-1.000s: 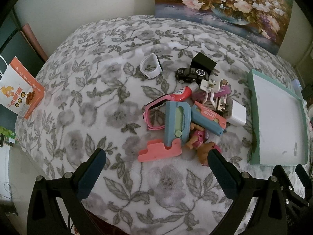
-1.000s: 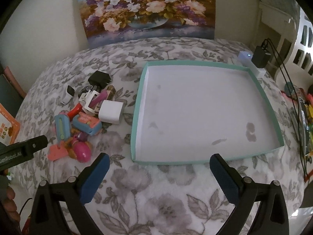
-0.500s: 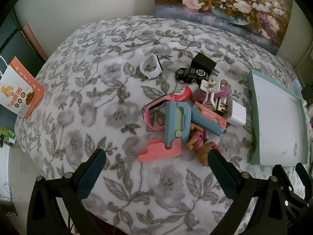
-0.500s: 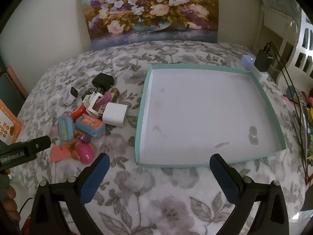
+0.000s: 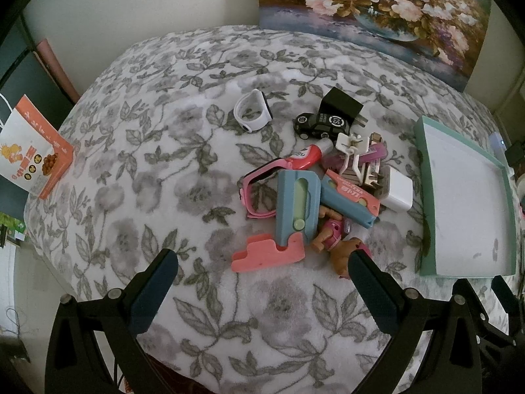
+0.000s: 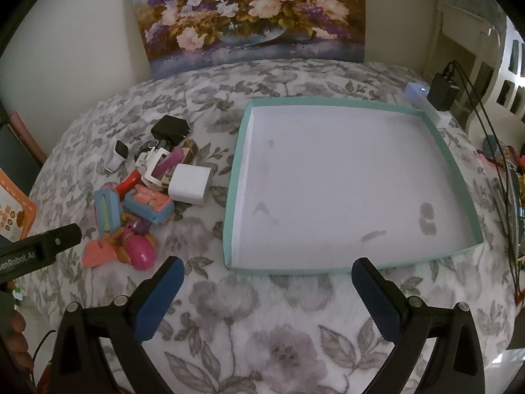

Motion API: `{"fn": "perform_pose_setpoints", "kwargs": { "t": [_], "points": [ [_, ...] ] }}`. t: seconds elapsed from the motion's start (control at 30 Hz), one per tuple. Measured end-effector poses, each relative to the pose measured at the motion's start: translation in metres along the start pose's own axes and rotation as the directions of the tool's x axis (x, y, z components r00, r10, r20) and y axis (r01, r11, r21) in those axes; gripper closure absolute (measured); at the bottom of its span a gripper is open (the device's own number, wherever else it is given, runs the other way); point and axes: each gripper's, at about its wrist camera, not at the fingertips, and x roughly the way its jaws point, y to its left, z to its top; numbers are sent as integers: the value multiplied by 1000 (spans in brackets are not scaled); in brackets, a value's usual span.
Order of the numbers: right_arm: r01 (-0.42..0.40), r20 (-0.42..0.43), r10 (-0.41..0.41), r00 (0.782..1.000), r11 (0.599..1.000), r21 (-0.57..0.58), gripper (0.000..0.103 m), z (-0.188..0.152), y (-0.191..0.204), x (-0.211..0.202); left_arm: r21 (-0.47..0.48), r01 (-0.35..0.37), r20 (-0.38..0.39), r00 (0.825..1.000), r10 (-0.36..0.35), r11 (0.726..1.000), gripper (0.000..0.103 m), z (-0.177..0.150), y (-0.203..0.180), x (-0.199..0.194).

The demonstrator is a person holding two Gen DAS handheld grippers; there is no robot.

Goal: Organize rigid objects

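A pile of small rigid objects lies on the floral blanket: a blue toy gun with pink grip (image 5: 288, 216), pink goggles (image 5: 259, 184), a white charger cube (image 5: 398, 190), a black toy car (image 5: 321, 123), a black plug (image 5: 341, 106), a white watch band (image 5: 252, 111), a toy figure (image 5: 331, 234). The pile also shows in the right wrist view (image 6: 147, 190), with a pink egg (image 6: 141, 249). A teal-rimmed white tray (image 6: 456, 164) is empty, right of the pile. My left gripper (image 5: 262, 275) is open just in front of the pile. My right gripper (image 6: 265, 279) is open at the tray's near edge.
A flower painting (image 6: 252, 16) leans on the wall behind the bed. An orange and white bag (image 5: 29, 151) hangs at the left edge. A white power strip with a black adapter (image 6: 436, 98) and cables lie at the far right.
The right wrist view has shifted left a little, so the pile and tray sit further right in it. The left gripper has barely moved. Both grippers stay open.
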Motion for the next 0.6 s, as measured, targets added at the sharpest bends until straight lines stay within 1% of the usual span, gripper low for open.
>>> {"fn": "perform_pose_setpoints", "kwargs": {
  "t": [0.6],
  "points": [
    [20,-10,-20,1000,1000,-17,0,0,1,1,0,2,1,1000,-2,1000,0,-1,1,0]
  ]
}}
